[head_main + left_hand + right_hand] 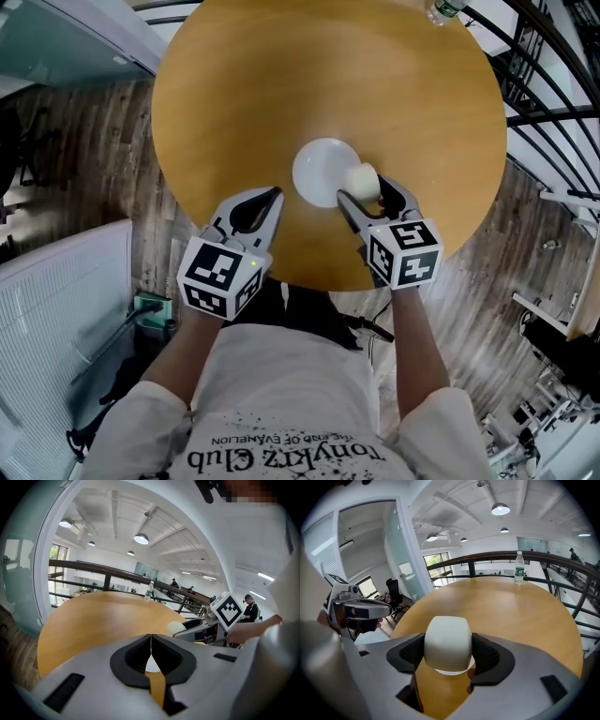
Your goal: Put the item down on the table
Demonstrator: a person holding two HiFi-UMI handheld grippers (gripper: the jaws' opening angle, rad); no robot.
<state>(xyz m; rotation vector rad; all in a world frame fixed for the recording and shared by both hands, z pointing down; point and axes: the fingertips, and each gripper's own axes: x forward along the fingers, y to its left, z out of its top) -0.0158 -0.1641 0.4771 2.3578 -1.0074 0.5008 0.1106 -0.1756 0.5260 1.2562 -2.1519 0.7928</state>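
My right gripper (pixel 361 187) is shut on a small white cup (pixel 360 178), held upside down or on its side just above the round wooden table (pixel 234 103). In the right gripper view the cup (pixel 447 641) fills the space between the jaws of that gripper (pixel 448 654), with a white saucer (pixel 450 670) showing under it. The saucer (pixel 322 172) lies on the table, left of the cup and partly beneath it. My left gripper (pixel 274 193) hovers shut and empty over the near table edge, left of the saucer; its view shows its jaws (pixel 151 648) pressed together.
A clear water bottle (pixel 519 573) stands at the far edge of the table, next to a dark railing (pixel 497 557). A white ribbed panel (pixel 56 328) lies on the floor at the left. Wood floor surrounds the table.
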